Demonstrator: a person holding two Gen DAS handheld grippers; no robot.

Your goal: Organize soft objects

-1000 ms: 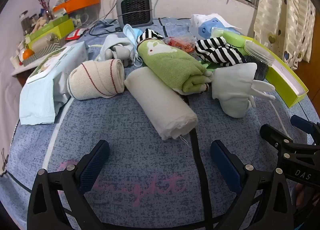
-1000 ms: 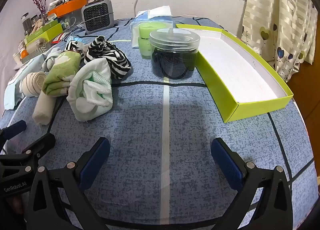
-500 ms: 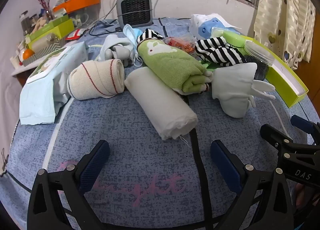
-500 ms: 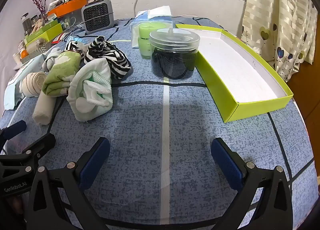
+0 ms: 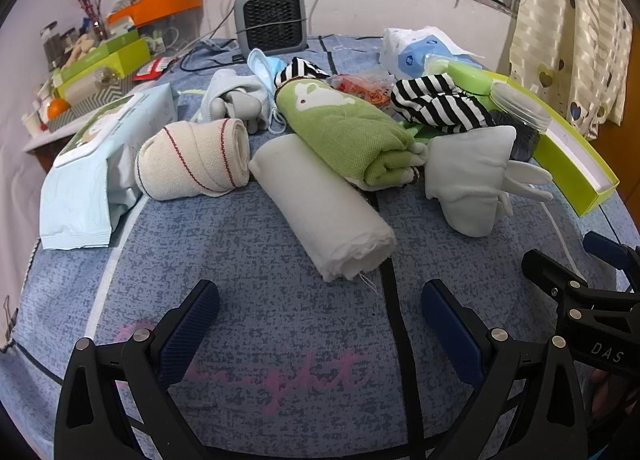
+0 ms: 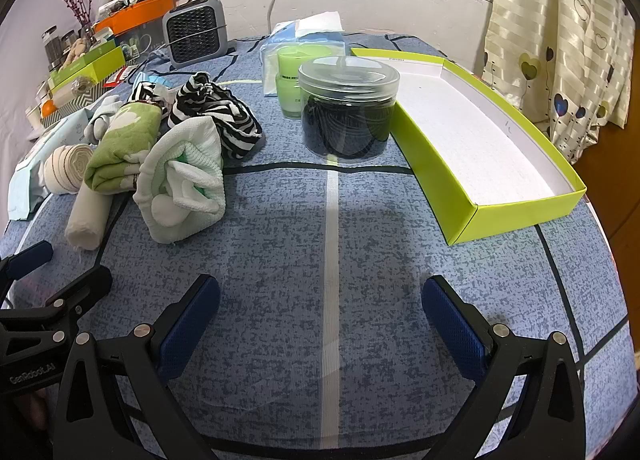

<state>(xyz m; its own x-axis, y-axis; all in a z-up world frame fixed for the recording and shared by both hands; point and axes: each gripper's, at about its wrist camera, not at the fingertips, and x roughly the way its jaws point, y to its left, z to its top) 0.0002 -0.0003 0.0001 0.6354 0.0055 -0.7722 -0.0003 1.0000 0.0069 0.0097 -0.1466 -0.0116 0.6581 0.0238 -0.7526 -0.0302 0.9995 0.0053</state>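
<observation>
Both grippers' jaws wide apart, empty, above the blue cloth [image 5: 248, 260]

1. In the left wrist view, the lime box [image 5: 576, 163] shows mostly its near wall; its floor is mostly out of sight.
2. The dark jar [image 5: 520, 127] sits behind the pale cloth bundle [image 5: 468, 179], leaving only its lid and 1 edge visible.
3. The orange packet [image 5: 362, 87] is half covered by the green towel [image 5: 348, 131]; its print is unreadable.
4. Shelf items [image 6: 76, 63] at the far left are too small to identify.
5. The right gripper [image 5: 592, 300] is cut off by the frame edge in that view.
</observation>
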